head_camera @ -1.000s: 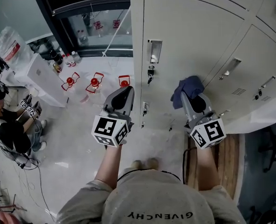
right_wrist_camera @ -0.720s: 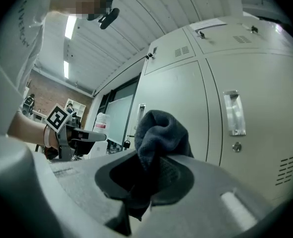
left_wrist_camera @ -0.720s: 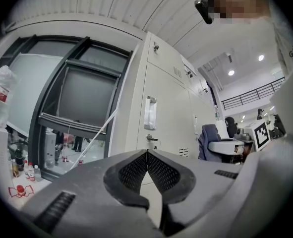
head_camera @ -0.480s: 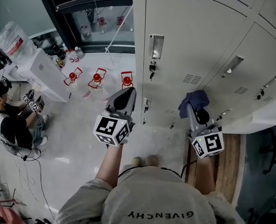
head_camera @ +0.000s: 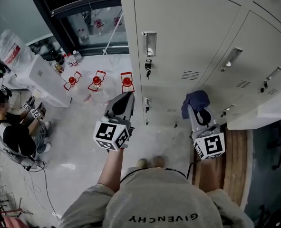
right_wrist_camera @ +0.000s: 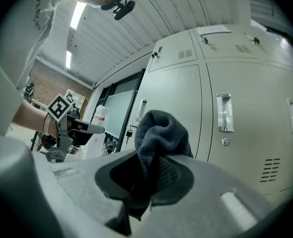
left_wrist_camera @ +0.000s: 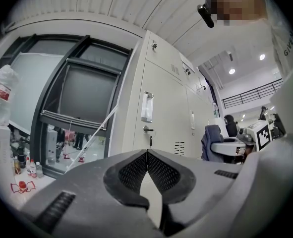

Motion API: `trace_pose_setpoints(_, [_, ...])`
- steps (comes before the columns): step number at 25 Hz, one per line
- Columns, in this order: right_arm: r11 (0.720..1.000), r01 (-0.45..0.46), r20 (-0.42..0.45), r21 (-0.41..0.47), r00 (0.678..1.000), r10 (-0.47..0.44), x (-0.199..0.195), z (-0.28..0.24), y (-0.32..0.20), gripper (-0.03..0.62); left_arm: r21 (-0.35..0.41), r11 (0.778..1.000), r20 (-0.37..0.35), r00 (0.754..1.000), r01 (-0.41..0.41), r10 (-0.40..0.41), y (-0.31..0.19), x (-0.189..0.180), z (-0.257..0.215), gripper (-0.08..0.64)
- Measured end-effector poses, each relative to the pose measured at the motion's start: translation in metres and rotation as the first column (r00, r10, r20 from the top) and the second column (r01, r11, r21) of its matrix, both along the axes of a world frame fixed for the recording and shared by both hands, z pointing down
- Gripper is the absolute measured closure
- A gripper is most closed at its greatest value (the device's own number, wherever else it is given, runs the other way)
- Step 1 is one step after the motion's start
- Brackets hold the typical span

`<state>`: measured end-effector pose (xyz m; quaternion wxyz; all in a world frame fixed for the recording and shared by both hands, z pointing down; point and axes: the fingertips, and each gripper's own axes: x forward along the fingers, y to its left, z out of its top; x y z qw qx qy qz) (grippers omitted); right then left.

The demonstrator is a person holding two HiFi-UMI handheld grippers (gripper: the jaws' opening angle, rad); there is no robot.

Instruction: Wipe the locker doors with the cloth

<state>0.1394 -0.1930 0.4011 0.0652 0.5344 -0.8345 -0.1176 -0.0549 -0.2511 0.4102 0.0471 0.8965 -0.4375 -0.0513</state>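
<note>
**Cloth in right tongs, at the lower locker door**

Your right tongs (right_wrist_camera: 153, 158) are clamped on the dark blue cloth (right_wrist_camera: 162, 132). The cloth bunches up above the tips. In the head view it sits low against the pale grey locker door (head_camera: 188, 37), below and just right of the vent slots (head_camera: 191, 74). No view confirms whether it touches the door.

Your left tongs (left_wrist_camera: 147, 153) are pressed together with nothing between them. You hold them out to the left of the locker bank, over the floor (head_camera: 78, 122) and well apart from the cloth. They point towards the door's recessed handle (head_camera: 149, 43) and the key in its lock (head_camera: 148, 71).

Three red items (head_camera: 97, 81) stand on the floor beyond the left tongs. A person (head_camera: 12, 134) sits at the far left, near a white cabinet (head_camera: 45, 80) carrying a water bottle (head_camera: 7, 46).
</note>
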Motion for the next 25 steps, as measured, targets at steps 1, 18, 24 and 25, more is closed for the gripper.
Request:
trace_pose_setpoints(1, [1.000, 0.000, -0.003, -0.002, 1.000, 0.000, 0.001, 0.001, 0.001, 0.538, -0.004, 1.000, 0.002, 1.000, -0.002, 0.002, 0.001, 0.001, 0.002, 0.561])
trace_pose_setpoints(18, [0.999, -0.038, 0.019, -0.025, 0.999, 0.038, 0.021, 0.009, 0.008, 0.538, -0.006, 1.000, 0.000, 1.000, -0.014, 0.014, 0.008, 0.011, 0.007, 0.561])
trace_pose_setpoints(24, [0.997, -0.052, 0.046, -0.050, 0.997, 0.054, 0.027, 0.018, 0.007, 0.539, -0.011, 1.000, 0.002, 1.000, -0.004, 0.004, 0.008, 0.009, 0.011, 0.561])
trace_pose_setpoints(25, [0.997, -0.054, 0.049, -0.053, 0.997, 0.056, 0.027, 0.019, 0.007, 0.539, -0.012, 1.000, 0.003, 1.000, -0.003, 0.003, 0.008, 0.009, 0.011, 0.561])
